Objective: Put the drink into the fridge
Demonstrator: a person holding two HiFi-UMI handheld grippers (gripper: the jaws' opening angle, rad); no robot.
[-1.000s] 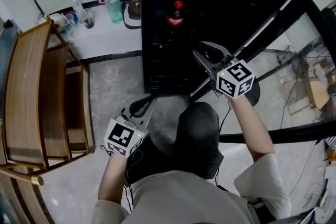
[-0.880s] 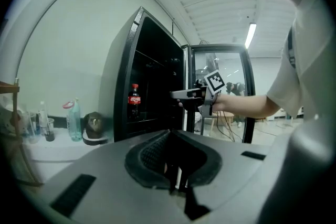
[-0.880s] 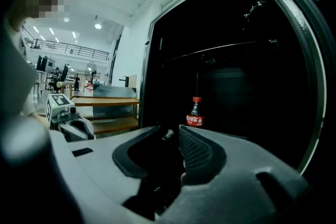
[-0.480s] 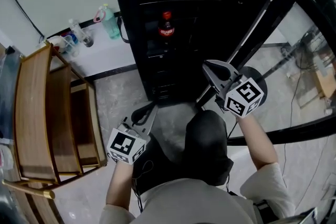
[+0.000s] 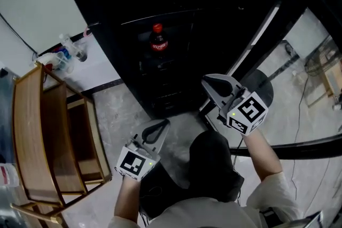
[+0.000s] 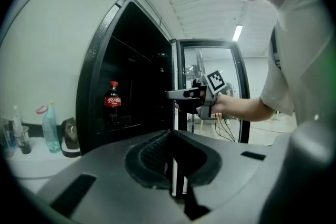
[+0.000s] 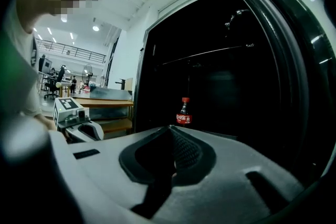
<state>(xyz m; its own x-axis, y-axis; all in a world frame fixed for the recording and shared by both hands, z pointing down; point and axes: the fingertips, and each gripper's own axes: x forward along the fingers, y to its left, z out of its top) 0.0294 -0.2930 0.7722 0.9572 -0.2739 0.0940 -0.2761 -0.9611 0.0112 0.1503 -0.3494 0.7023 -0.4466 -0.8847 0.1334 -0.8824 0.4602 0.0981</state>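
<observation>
Bottle (image 5: 157, 40) shelved, ahead of both. Left gripper (image 5: 163, 125) shut, empty; right gripper (image 5: 207, 84) just closed, empty. Recommended: push door (image 5: 272, 18), right of it, slowly and squarely.

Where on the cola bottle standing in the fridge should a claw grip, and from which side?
Probably around the cola bottle at its red label, coming in level through the open front of the fridge: it stands upright and is walled in behind.
</observation>
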